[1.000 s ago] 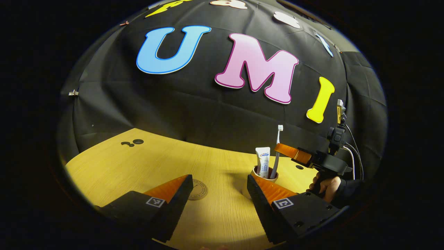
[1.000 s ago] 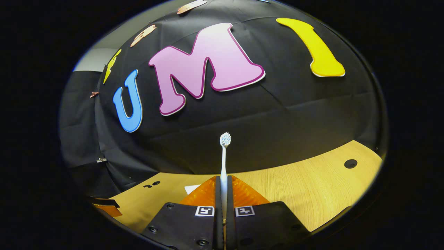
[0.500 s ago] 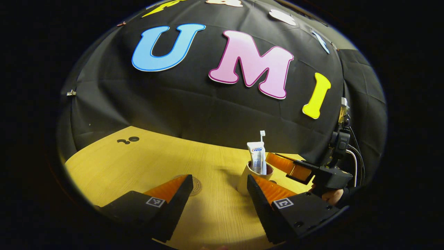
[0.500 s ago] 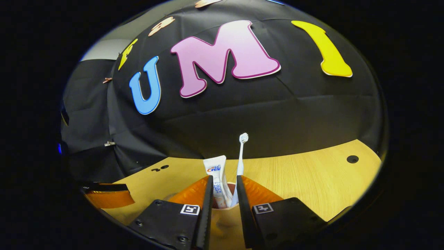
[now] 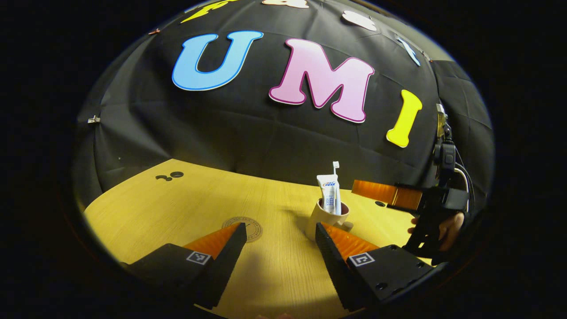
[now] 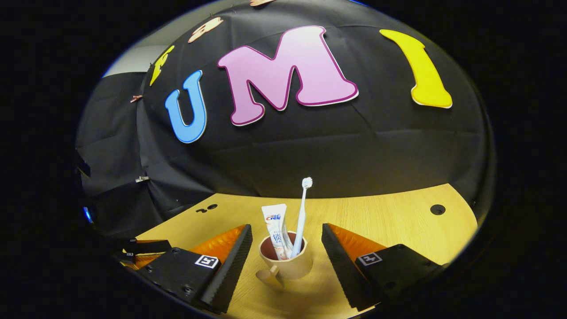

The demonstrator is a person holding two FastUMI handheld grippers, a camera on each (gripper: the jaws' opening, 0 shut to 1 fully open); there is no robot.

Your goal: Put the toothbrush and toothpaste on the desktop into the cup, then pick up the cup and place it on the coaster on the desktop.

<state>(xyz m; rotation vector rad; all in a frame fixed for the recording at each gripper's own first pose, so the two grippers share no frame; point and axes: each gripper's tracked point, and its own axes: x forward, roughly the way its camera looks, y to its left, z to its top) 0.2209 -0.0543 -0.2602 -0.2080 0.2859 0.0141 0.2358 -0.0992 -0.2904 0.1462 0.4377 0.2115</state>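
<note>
Toothbrush [image 6: 301, 212] and toothpaste tube [image 6: 275, 228] stand in the cup [image 6: 285, 262], between the released right tongs [image 6: 287, 248]; left tongs [image 5: 281, 235] released too.

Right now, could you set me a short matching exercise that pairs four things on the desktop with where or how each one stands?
Things:
1. toothbrush
2. coaster
3. cup
4. right gripper

States:
A. lies bare on the desktop, apart from the cup
B. open, one finger on either side of the cup, not pressing it
C. stands in the cup, bristles up, beside the toothpaste
D. stands on the desktop, holding two items

Pairs: 1-C, 2-A, 3-D, 4-B
</note>
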